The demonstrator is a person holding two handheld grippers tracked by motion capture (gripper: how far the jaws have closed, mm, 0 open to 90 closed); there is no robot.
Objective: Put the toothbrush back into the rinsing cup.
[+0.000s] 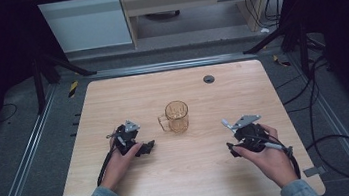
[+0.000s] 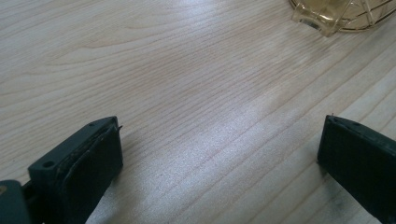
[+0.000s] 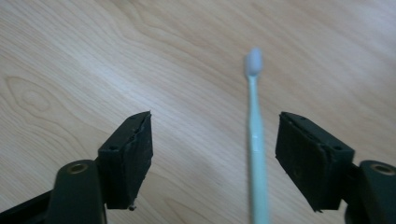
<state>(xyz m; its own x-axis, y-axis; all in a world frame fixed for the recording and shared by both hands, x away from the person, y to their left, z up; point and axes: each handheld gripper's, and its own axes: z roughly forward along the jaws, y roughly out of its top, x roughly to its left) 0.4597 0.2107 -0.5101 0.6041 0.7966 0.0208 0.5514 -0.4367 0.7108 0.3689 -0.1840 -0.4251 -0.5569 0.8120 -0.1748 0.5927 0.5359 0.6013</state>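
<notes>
A pale green toothbrush (image 3: 256,140) with a white head runs between the jaws of my right gripper (image 3: 215,119), nearer the right-hand jaw. Neither pad presses on it, so that gripper is open. From above, the brush head (image 1: 225,122) pokes out past my right gripper (image 1: 230,139) at the table's right. An amber glass mug (image 1: 177,116) stands upright mid-table, its handle toward the left. My left gripper (image 1: 149,145) rests just left of the mug. Its jaws (image 2: 219,128) stand wide open over bare wood, with the mug's base (image 2: 341,16) beyond them.
The light wooden table (image 1: 112,100) has a dark round cable port (image 1: 209,78) near its far edge. Black cables trail off on the floor at the right (image 1: 340,148). Metal rails and dark stands border the table.
</notes>
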